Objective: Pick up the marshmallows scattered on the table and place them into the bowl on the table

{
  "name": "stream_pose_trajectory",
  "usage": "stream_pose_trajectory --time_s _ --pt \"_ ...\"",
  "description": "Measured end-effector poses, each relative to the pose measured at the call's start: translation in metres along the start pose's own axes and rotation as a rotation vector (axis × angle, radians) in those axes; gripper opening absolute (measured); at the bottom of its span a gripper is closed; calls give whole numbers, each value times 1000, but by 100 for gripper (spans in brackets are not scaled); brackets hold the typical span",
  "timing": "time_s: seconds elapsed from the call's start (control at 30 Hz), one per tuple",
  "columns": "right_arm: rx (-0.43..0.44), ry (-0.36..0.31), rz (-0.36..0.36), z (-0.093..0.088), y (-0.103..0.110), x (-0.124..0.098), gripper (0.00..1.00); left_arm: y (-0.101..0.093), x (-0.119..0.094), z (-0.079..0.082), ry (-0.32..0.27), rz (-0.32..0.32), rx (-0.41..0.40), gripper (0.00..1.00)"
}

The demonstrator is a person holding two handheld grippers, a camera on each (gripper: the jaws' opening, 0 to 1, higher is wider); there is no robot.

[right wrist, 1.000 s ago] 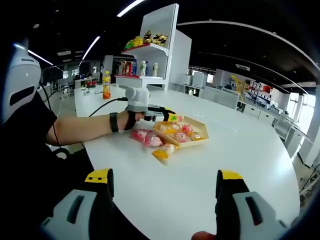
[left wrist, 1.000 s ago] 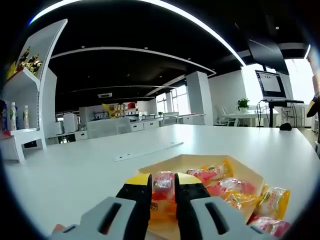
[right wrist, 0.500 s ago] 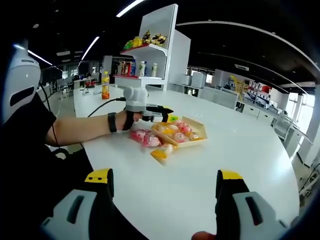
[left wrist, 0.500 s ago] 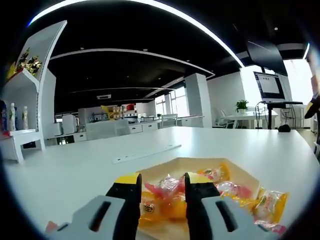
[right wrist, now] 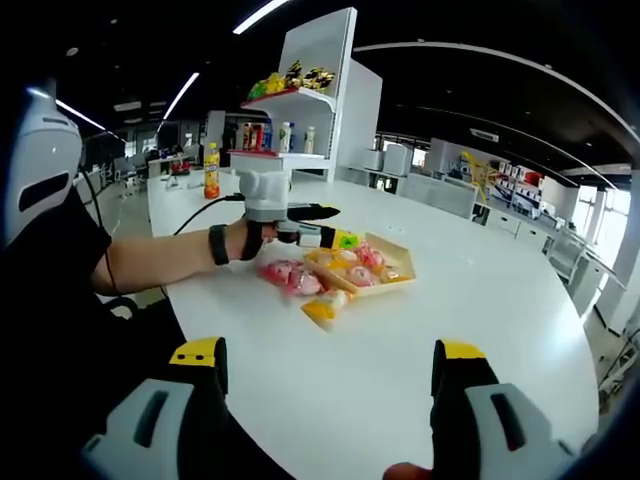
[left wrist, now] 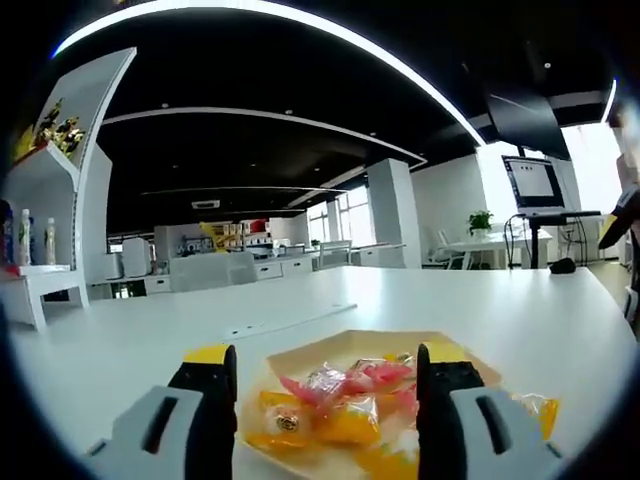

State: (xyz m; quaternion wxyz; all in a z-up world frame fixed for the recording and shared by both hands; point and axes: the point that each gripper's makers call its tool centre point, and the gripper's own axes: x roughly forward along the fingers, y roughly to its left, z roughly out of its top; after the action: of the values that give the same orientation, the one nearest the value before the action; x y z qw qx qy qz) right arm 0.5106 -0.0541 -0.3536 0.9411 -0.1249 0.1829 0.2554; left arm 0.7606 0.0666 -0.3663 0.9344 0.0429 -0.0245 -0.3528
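We cannot make out the near rim of the bowl (left wrist: 300, 352) in the left gripper view; it runs under the picture's bottom edge, along with some wrapped marshmallows (left wrist: 340, 395). The bottles (right wrist: 262, 136) on the shelf (right wrist: 290, 98) are too small for us to read. The person's sleeve (right wrist: 45, 260) is cut off at left.

Both grippers are the same build: grey plastic bodies with slotted cutouts, black jaws capped in yellow. The left gripper (left wrist: 322, 395) and right gripper (right wrist: 330, 390) match. At 9 o'clock in the right gripper view there's a black short sleeve (right wrist: 55, 250), a black wristband (right wrist: 218, 245), and a thin black cable (right wrist: 205, 213).
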Motion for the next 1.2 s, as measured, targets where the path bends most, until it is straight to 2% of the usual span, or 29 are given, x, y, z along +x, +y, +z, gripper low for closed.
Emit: stream_pose_trajectory --time_s 0.17,0.33,0.43,0.57,0.73,0.9,1.2 --pt "1 4 -5 -2 -1 -2 81 -3 -7 3 -2 -11 8 82" --pt "5 2 -12 -2 -3 -4 81 -7 -11 8 -10 -20 -7 95" --pt "4 -1 -13 -2 -3 -4 81 -6 -12 11 -17 3 56 95" --pt "8 -3 -14 -2 -2 -5 81 -6 -12 14 -19 -1 60 95" --pt "7 -7 -19 -1 -4 -7 81 -14 -25 17 -12 -12 63 95" --pt "5 -5 -20 -1 -3 -7 81 -20 -36 16 9 -10 115 95" --pt "4 -9 -12 0 0 -5 81 -35 -78 28 25 -37 132 95"
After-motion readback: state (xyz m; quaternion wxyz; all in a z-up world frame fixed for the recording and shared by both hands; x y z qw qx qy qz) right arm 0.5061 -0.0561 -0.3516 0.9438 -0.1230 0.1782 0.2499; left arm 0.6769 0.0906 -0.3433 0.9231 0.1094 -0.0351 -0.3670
